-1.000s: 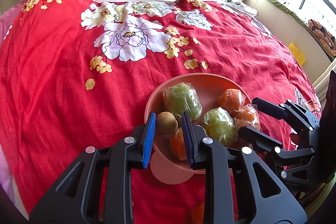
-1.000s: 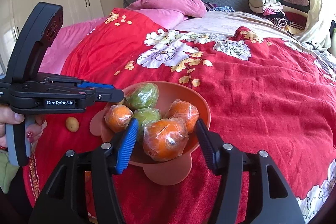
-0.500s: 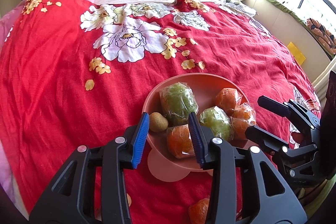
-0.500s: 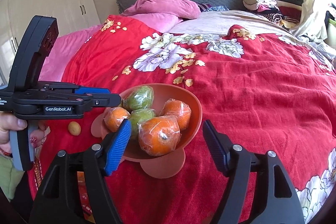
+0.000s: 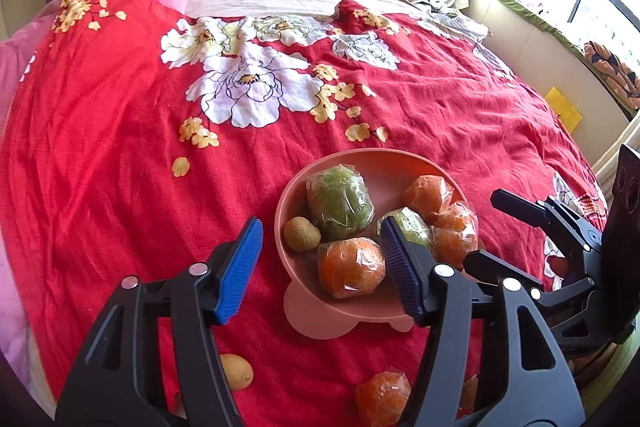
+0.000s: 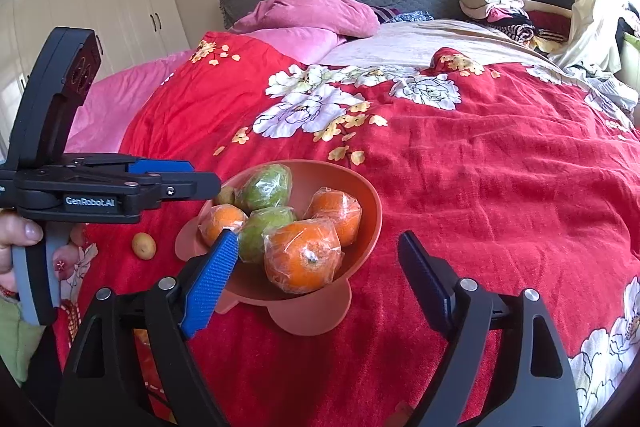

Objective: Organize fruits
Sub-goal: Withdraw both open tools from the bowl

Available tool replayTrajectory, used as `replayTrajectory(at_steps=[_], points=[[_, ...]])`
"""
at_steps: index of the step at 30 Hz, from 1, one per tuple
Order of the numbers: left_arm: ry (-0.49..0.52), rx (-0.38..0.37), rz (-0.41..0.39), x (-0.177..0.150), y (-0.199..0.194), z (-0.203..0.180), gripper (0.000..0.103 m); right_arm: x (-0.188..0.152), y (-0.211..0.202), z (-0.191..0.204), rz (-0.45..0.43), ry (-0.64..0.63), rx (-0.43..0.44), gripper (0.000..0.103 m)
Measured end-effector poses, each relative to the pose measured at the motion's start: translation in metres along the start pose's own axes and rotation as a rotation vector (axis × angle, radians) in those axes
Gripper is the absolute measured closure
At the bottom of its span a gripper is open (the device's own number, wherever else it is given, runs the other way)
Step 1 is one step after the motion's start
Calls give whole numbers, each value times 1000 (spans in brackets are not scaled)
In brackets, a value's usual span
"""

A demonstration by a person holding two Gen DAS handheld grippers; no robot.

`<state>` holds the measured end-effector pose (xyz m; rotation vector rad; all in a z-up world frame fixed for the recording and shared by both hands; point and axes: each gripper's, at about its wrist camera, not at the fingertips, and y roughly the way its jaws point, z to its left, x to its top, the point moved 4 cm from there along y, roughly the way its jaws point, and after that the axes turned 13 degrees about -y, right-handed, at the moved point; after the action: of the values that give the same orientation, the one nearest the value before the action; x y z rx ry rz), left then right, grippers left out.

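A salmon-pink footed bowl (image 5: 372,157) (image 6: 366,203) stands on the red bed cover. It holds plastic-wrapped oranges (image 5: 350,267) (image 6: 302,259), wrapped green fruits (image 5: 340,197) (image 6: 266,187) and a small brown kiwi (image 5: 302,233). My left gripper (image 5: 320,271) is open and empty, just short of the bowl's near rim. My right gripper (image 6: 316,279) is open and empty, its fingers either side of the bowl's near edge. A loose yellow-brown fruit (image 5: 236,371) (image 6: 143,245) and a wrapped orange (image 5: 382,401) lie on the cover near the bowl.
The red floral cover (image 5: 248,91) spreads wide behind the bowl. Pink pillows (image 6: 312,15) and folded clothes (image 6: 504,3) lie at the far end. The bed edge and a window ledge (image 5: 560,39) run on the right.
My left gripper let go of the kiwi into the bowl, opened wider and drew back. My right gripper opened off the front orange and drew back from the bowl.
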<state>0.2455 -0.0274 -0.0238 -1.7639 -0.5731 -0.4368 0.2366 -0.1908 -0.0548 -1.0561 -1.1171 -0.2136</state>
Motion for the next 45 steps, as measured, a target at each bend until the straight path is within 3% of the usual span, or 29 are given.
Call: replayTrajectory(at_steps=[21,45], points=[[-23,0,-43,5,-23,5,11,3,-13,2,-28,1,1,11],[-58,-7,-91,-4,-56,16,10,9,-48,28,-71,-48,11,7]])
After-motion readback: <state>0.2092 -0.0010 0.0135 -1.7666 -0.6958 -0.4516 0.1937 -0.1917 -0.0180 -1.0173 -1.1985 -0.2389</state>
